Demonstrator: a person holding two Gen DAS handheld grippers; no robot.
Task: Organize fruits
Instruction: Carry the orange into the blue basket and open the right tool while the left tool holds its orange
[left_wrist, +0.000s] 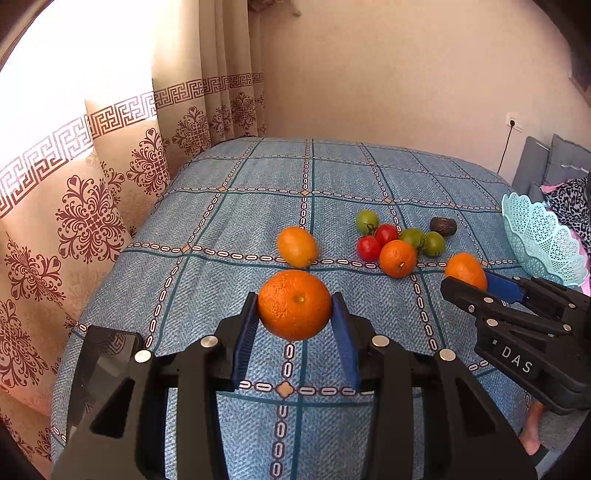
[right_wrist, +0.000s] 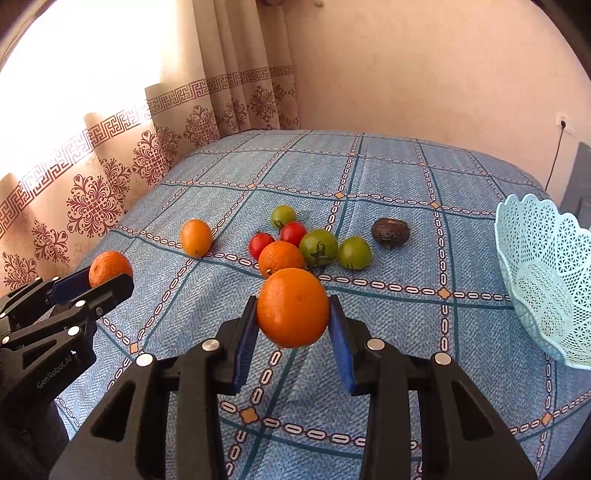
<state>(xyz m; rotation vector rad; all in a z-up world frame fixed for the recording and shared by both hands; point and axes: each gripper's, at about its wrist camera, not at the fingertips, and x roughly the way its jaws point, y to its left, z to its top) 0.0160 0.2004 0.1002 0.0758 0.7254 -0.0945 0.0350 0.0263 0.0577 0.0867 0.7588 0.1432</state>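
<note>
You work over a blue checked bedspread (right_wrist: 388, 314), with patterned curtains (left_wrist: 92, 206) left and a pink wall behind. Gripper markings read "DAS" and "GenRobot.AI". Your left gripper (left_wrist: 294, 314) clamps one orange (left_wrist: 294, 303); your right gripper (right_wrist: 292, 314) clamps another (right_wrist: 292, 307). On the spread lie two oranges, two red tomatoes, three green. The mesh basket (right_wrist: 535, 240) stands right.

Both wrist cameras look low along their tongs, side by side, sharing the fruit-strewn bedspread (left_wrist: 240, 206).

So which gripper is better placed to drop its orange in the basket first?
Right, probably. Both grippers hold oranges, but the basket sits just beside the right gripper; the left gripper is at the far side.
</note>
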